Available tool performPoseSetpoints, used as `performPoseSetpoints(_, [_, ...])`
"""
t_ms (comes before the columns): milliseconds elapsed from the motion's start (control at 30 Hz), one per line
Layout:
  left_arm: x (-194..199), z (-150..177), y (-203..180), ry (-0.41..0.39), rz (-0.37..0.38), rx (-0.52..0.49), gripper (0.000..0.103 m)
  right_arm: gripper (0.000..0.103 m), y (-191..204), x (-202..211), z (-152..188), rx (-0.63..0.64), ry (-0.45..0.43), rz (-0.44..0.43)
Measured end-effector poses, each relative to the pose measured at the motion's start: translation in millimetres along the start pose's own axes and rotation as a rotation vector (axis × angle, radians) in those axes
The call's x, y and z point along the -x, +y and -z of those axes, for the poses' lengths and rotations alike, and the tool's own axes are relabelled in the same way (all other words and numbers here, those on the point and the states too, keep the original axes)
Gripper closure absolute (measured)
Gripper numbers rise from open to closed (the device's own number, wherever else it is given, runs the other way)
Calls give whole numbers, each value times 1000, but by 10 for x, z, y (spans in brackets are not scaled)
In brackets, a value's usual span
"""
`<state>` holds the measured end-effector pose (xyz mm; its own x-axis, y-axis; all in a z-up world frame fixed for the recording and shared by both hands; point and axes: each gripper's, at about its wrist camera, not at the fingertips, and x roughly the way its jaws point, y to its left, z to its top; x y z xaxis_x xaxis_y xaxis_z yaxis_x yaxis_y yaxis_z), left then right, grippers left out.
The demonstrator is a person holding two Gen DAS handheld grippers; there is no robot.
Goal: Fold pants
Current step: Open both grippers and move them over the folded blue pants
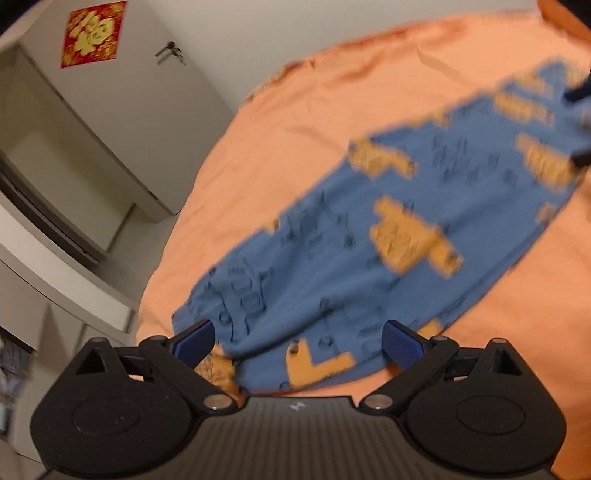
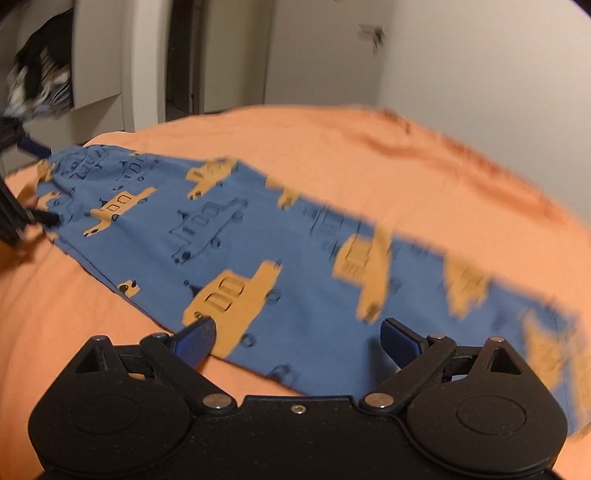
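Hovering: both grippers over pants, nothing grabbed yet.
Pants (image 2: pixel 258 243): blue w/ orange truck print, lying long and flat on orange bedsheet (image 2: pixel 369 147). Looks already folded leg-on-leg into one strip (my read, not certain).
Pants in L view: strip runs from 6 o'clock near edge up to 2 o'clock (image 1: pixel 332 240).
Pants in R view: strip runs 10 o'clock down to 4 o'clock.
L gripper (image 1: pixel 297 341): jaws spread wide, released, no cloth between pads. Sits just above bunched end of pants, looks like waistband, too blurred to confirm.
R gripper (image 2: pixel 297 341): jaws wide apart, released, empty. Over mid/lower strip near its close edge.
Cross-view: other gripper's dark tips visible at 2-3 o'clock in L view, 9 o'clock in R view, i.e. one at each end region.
Step (est.): lining up to pinch each end for the crosswise fold.
Risk 1: pinching top layer only → layers separate, fold goes crooked. Cause: soft thin knit, stacked layers.
Risk 2: pad catches bedsheet too → sheet lifts w/ pants. Cause: sheet loose, wrinkled at 1 o'clock.
Risk 3: bunched end at L stays crumpled → lumpy fold. Needs smoothing first.
Risk 4: uneven lift btw hands → strip twists.
Bkgd: cupboard w/ red sticker (image 1: pixel 92 35) at 10 o'clock, irrelevant.
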<state>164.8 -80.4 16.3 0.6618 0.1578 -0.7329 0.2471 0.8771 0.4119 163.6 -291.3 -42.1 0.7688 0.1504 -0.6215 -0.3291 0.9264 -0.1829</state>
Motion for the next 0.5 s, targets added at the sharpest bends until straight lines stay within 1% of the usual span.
performPoseSetpoints(67, [40, -118, 0, -31, 13, 37, 1, 8, 67, 16, -125, 39, -41, -30])
performPoseSetpoints(133, [-19, -258, -48, -48, 23, 42, 1, 8, 126, -60, -253, 25, -67, -71])
performPoseSetpoints(167, [-79, -315, -93, -42, 26, 35, 1, 8, 148, -128, -306, 15, -71, -88])
performPoseSetpoints(200, [-157, -354, -146, -18, 31, 18, 1, 9, 188, -195, -338, 12, -67, -106])
performPoseSetpoints(233, [-244, -360, -215, 27, 38, -11, 1, 10, 227, -275, -359, 16, -49, -119])
performPoseSetpoints(267, [-332, -326, -284, 82, 44, -45, 2, 10, 268, -362, -346, 29, -5, -126])
performPoseSetpoints(300, [-370, -254, -341, 112, 45, -75, 2, 12, 300, -432, -298, 45, 47, -129])
performPoseSetpoints(333, [-337, -189, -358, 86, 36, -89, 2, 11, 285, -419, -221, 37, 50, -135])
performPoseSetpoints(367, [-282, -157, -358, 61, 36, -102, 2, 10, 224, -354, -150, 14, 35, -137])
performPoseSetpoints(400, [-233, -169, -345, 52, 50, -108, 1, 10, 143, -292, -82, -4, 41, -124])
performPoseSetpoints(433, [-190, -214, -318, 31, 67, -86, 1, 10, 31, -200, -6, -32, 30, -104])
performPoseSetpoints(500, [-146, -415, -299, -38, 114, 0, 0, 10, -271, 12, 102, -105, -17, -31])
